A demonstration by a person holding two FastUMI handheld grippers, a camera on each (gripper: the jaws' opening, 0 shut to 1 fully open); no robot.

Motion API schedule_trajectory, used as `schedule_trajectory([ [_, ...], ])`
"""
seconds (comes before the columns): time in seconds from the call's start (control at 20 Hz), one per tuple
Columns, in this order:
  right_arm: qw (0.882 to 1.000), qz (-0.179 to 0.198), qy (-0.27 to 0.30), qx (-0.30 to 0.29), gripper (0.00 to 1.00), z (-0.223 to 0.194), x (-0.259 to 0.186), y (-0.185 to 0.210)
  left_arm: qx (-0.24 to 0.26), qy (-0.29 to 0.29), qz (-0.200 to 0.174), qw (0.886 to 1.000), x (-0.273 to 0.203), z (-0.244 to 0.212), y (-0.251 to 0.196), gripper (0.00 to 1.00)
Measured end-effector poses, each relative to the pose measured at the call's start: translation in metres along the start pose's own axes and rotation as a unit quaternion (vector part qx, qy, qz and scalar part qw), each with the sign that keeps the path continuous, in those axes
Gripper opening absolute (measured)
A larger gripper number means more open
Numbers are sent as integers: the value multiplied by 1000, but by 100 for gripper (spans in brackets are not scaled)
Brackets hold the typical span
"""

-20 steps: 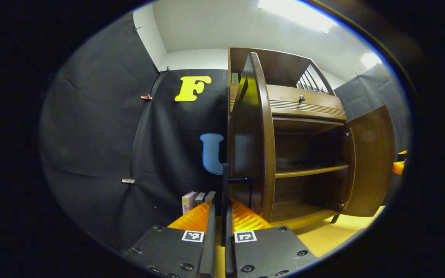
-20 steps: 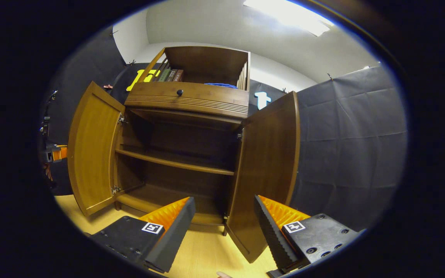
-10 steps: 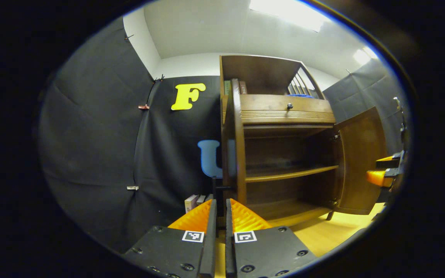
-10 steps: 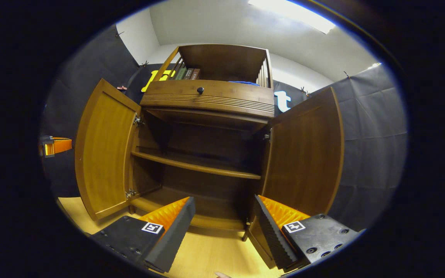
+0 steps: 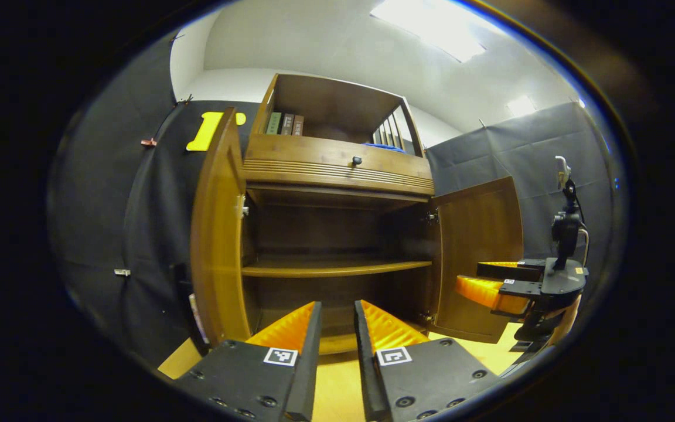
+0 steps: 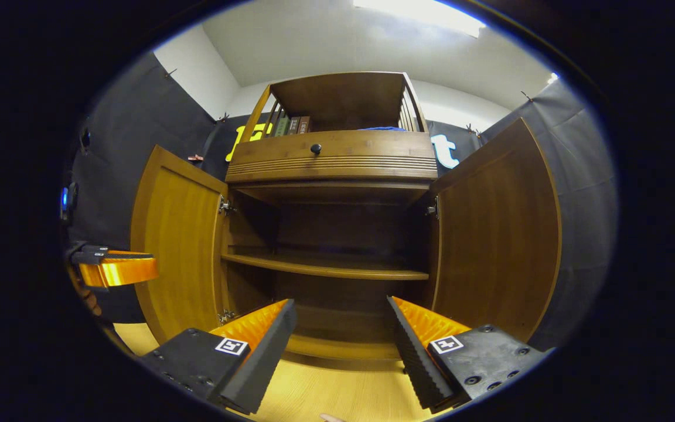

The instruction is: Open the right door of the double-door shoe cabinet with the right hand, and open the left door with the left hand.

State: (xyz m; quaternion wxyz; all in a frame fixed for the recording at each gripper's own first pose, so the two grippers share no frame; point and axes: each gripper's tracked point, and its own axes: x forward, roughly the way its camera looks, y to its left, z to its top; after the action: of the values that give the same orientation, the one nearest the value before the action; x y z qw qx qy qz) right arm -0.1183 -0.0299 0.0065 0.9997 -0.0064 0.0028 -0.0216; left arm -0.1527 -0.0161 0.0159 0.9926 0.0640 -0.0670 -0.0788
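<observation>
The brown shoe cabinet [image 5: 337, 176] stands with both doors swung wide. In the left gripper view the left door [image 5: 215, 234] is edge-on at the left and the right door [image 5: 478, 258] hangs open at the right. My left gripper [image 5: 336, 308] is a little open, holds nothing, and faces the bare inner shelf [image 5: 326, 268]. My right gripper [image 6: 340, 305] is open wide and empty, centred before the cabinet [image 6: 331, 158] between the left door [image 6: 176, 240] and right door [image 6: 498, 234]. Each camera also catches the other gripper: the right gripper [image 5: 498, 287], the left gripper [image 6: 115, 269].
A drawer with a dark knob [image 5: 356, 160] sits above the doors. Books [image 5: 285, 123] and something blue [image 5: 384, 147] rest in the top compartment. The pale wooden floor [image 6: 337, 392] runs in front. Black cloth walls close in on both sides.
My left gripper has let go of the left door's handle, opened slightly, drawn back and turned right to face the cabinet. The right gripper has swung to face it squarely.
</observation>
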Motion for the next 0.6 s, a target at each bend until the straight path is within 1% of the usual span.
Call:
schedule_trajectory([
  [0.15, 1000, -19, 4, -24, 97, -2, 5, -12, 10, -2, 24, 1000, 17, -3, -4, 65],
  [0.25, 1000, -13, 8, -27, 97, -3, 7, -6, 13, 20, 40, 999, 31, -14, -5, 84],
  [0.35, 1000, -1, 7, -29, 97, -2, 8, 0, 5, 27, 47, 999, 46, -21, -5, 98],
  [0.45, 1000, 7, 4, -30, 96, 0, 9, 4, -6, 29, 46, 998, 57, -24, -8, 98],
  [0.55, 1000, 14, 6, -27, 97, -1, 8, 7, -2, 33, 54, 998, 62, -28, -7, 99],
  [0.6, 999, 17, 7, -27, 97, -1, 9, 8, 2, 32, 58, 998, 65, -28, -7, 98],
])
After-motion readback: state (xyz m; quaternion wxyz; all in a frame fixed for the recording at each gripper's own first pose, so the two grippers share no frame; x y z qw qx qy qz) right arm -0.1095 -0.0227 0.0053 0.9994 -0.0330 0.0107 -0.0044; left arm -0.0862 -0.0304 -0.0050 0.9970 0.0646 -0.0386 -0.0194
